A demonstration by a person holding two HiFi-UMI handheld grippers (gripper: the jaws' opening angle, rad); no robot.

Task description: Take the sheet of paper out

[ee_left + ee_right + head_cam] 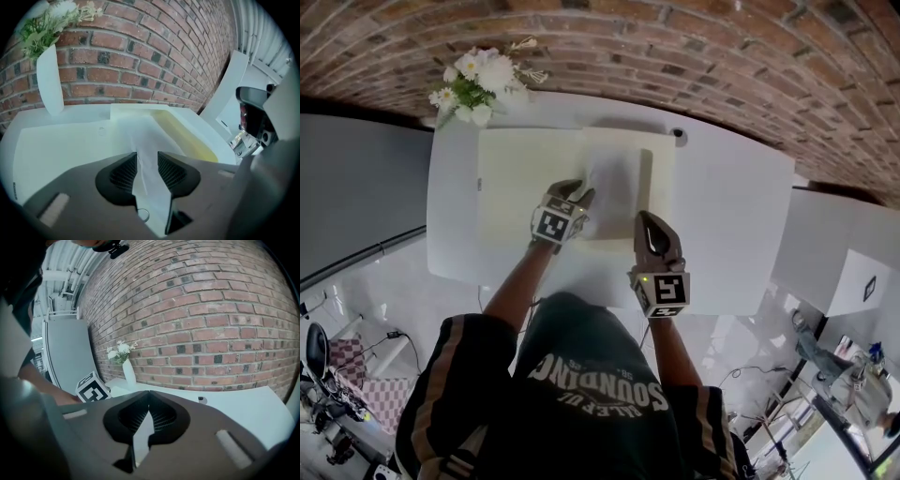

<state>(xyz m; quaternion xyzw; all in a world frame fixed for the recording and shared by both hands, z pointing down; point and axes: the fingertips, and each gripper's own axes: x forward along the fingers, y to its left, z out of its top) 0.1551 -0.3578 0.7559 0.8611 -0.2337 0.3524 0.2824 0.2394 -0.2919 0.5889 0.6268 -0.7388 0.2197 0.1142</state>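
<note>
Straddling the thin white sheet of paper [140, 133] that lies in the shallow cream tray [192, 140], our left gripper [147, 157] stands spread, our right gripper [149, 397] is pressed together and empty, and we judge an off-centre pinch could crease or drop it.

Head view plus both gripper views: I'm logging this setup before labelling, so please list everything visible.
table: one, white, against the wall
brick wall: one, red-brown, behind the table
vase of flowers: one, white, table's far left corner
case: one, cream, lying open mid-table
sheet of paper: one, white, in the case's right half
person: one, dark shirt, bottom of the head view
left gripper: one, dark, fingers apart with the sheet between them, not pressing it
right gripper: one, dark, fingers together, empty, by the case's near right corner
</note>
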